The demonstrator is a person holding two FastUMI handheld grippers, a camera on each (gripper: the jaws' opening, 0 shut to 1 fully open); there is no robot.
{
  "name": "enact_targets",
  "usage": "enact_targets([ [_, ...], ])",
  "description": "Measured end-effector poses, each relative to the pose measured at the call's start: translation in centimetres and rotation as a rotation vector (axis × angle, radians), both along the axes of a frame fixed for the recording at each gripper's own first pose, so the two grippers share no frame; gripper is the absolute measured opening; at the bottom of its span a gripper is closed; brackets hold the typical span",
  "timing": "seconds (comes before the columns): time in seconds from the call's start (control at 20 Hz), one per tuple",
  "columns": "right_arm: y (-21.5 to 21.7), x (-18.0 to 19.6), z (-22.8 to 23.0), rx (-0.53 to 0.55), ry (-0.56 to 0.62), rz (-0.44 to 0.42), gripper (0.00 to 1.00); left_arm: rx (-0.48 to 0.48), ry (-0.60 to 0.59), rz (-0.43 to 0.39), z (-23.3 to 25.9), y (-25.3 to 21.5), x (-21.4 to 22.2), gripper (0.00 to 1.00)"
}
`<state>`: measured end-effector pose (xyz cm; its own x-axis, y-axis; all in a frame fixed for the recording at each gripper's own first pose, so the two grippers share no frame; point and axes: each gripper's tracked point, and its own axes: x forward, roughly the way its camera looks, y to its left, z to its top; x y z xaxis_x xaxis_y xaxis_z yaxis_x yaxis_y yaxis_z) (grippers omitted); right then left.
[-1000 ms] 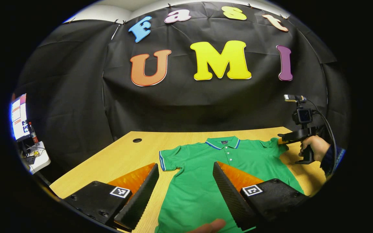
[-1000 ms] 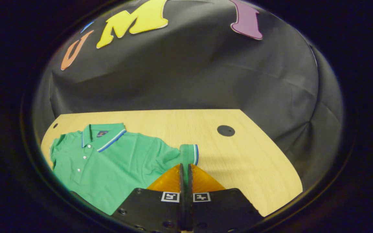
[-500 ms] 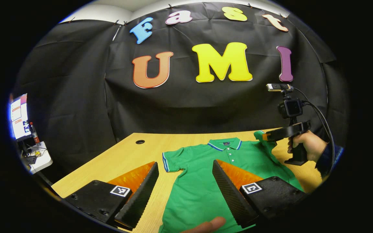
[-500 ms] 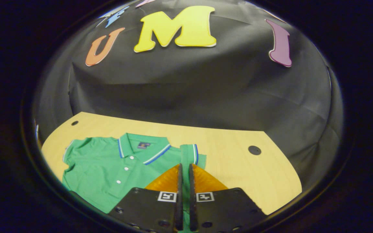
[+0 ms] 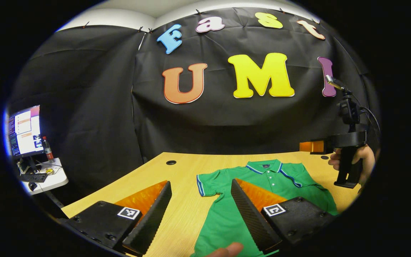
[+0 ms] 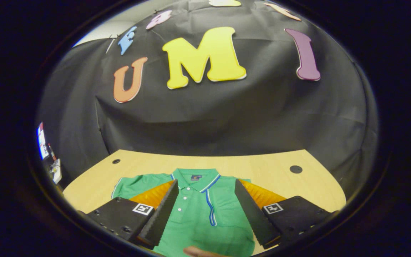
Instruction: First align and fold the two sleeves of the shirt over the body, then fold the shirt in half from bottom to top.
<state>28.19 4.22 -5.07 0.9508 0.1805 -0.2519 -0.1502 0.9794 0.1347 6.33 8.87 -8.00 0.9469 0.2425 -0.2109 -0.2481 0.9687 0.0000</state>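
shirt (image 6: 194, 214): green, blue-white striped trim; table (image 6: 262, 171): light wood grain

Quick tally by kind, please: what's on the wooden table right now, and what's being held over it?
shirt: 1
table holes: 2, left and right
hand-held grippers: 2, left hand-held gripper and right hand-held gripper, both open
Total: 5

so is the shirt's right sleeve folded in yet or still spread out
Folded. The right sleeve lies over the chest of the shirt, its striped cuff running down beside the buttons. The other sleeve is spread on the table.
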Motion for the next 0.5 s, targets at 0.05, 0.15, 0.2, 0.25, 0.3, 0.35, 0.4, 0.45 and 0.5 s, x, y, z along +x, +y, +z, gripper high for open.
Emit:
enact_targets([
  [0.05,-0.7,-1.5,0.6,-0.028,-0.029,-0.009,0.90,0.001,-0.001,-0.006,0.0,-0.4,0.1,1.00],
  [0.15,-2.3,-4.6,1.9,-0.067,-0.089,-0.035,0.91,0.019,0.004,-0.004,0.0,-0.9,0.1,1.00],
  [0.2,-3.1,-6.3,2.4,-0.082,-0.114,-0.053,0.96,0.031,0.004,-0.006,0.0,-1.2,0.0,1.00],
  [0.25,-4.0,-8.0,2.9,-0.098,-0.135,-0.065,0.96,0.044,0.000,-0.012,0.3,-1.6,-0.1,1.00],
  [0.3,-4.9,-9.9,3.5,-0.108,-0.160,-0.077,0.96,0.056,-0.012,-0.014,0.7,-2.0,-0.3,1.00],
  [0.35,-5.8,-11.7,4.0,-0.111,-0.191,-0.087,0.97,0.066,-0.023,-0.009,1.2,-2.3,-0.6,1.00],
  [0.4,-6.7,-13.6,4.8,-0.106,-0.224,-0.102,0.97,0.074,-0.031,0.001,1.5,-2.4,-1.0,1.00],
  [0.45,-7.4,-15.6,4.9,-0.095,-0.253,-0.114,0.95,0.087,-0.042,0.016,1.9,-2.6,-1.4,1.00],
  [0.5,-7.9,-17.5,4.9,-0.085,-0.275,-0.109,0.95,0.104,-0.062,0.023,2.6,-2.9,-1.8,1.00],
])
